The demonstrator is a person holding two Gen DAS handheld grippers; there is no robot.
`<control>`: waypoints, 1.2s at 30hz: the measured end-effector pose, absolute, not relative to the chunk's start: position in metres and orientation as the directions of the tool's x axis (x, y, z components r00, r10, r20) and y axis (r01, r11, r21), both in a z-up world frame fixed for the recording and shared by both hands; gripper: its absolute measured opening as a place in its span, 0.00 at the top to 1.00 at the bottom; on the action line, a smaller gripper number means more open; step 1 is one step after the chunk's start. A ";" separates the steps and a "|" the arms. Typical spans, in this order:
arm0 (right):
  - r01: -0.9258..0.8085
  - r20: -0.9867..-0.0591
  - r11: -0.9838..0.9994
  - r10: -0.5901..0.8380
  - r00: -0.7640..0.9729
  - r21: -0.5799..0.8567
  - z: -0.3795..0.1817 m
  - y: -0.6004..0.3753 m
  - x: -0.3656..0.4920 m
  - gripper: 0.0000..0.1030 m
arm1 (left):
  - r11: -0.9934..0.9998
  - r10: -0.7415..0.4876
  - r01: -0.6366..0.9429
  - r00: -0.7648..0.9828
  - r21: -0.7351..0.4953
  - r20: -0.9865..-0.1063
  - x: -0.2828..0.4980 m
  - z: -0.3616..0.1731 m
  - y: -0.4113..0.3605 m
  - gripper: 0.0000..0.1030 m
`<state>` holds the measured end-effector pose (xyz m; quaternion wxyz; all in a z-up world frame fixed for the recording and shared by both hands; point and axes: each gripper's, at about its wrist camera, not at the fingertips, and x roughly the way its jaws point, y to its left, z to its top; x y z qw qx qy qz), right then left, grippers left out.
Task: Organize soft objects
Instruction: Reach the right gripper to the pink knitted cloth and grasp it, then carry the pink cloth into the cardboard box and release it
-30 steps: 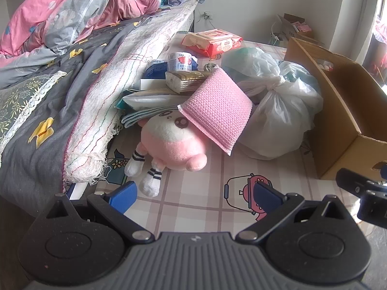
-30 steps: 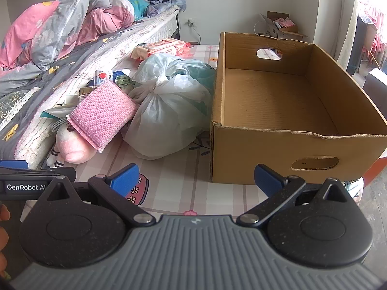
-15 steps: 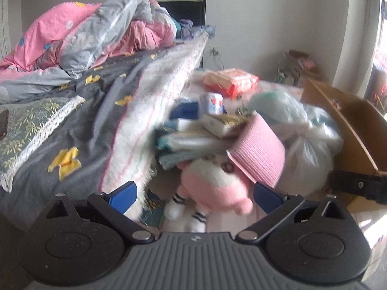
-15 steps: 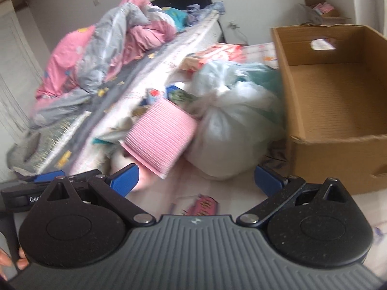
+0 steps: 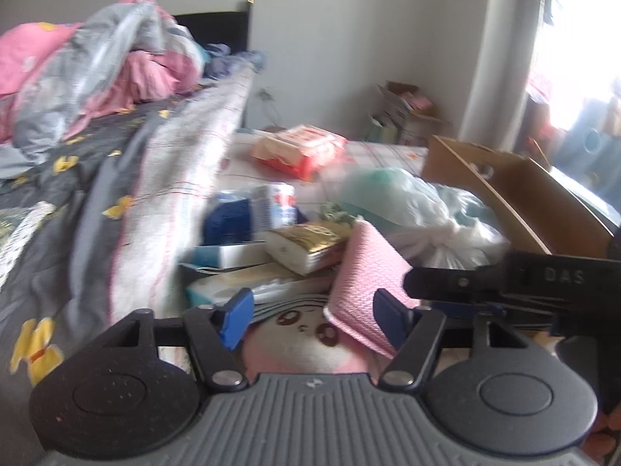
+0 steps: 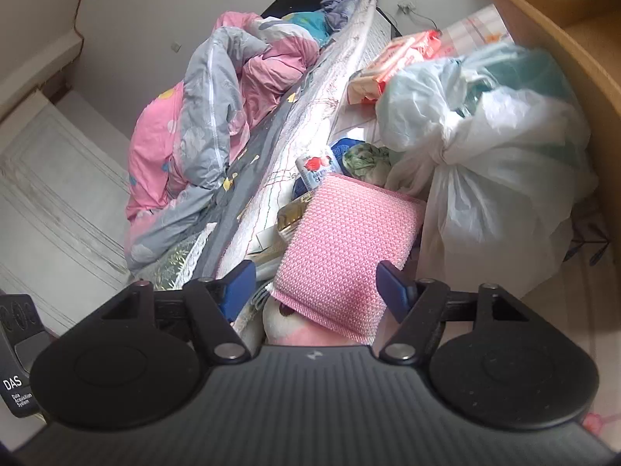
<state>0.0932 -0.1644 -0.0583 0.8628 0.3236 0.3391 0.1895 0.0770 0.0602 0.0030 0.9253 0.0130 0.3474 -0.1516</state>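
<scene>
Pink knit pad [image 6: 345,256]: tilted, lying over the pink plush toy [image 5: 306,349], beside the white plastic bag [image 6: 500,178].
Left gripper [image 5: 314,320]: jaws just closing, apart — plush head between them, pads apparently not touching; view blurred.
Right gripper [image 6: 316,287]: jaws just closing, apart — pad between them, no contact seen.
Cardboard box [image 6: 574,27]: behind the bag.
</scene>
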 end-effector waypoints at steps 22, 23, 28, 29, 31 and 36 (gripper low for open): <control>0.155 -0.490 0.527 0.588 0.643 0.836 -0.127 -0.183 0.139 0.47 | 0.903 -0.357 0.410 0.559 -0.124 -0.748 0.140 -0.016 0.030 0.61; 0.153 -0.483 0.518 0.595 0.642 0.842 -0.126 -0.182 0.138 0.47 | 0.902 -0.360 0.411 0.555 -0.129 -0.750 0.139 -0.015 0.030 0.62; 0.124 -0.470 0.522 0.608 0.640 0.844 -0.118 -0.183 0.130 0.51 | 0.901 -0.363 0.410 0.539 -0.141 -0.760 0.130 -0.010 0.030 0.65; 0.112 -0.468 0.529 0.609 0.640 0.841 -0.115 -0.182 0.128 0.51 | 0.903 -0.364 0.406 0.539 -0.145 -0.759 0.126 -0.008 0.031 0.65; 0.086 -0.469 0.549 0.610 0.639 0.831 -0.106 -0.180 0.121 0.51 | 0.906 -0.367 0.396 0.550 -0.153 -0.751 0.118 -0.003 0.034 0.65; 0.015 -0.450 0.571 0.631 0.632 0.821 -0.083 -0.177 0.107 0.52 | 0.920 -0.351 0.360 0.586 -0.153 -0.731 0.094 0.015 0.038 0.65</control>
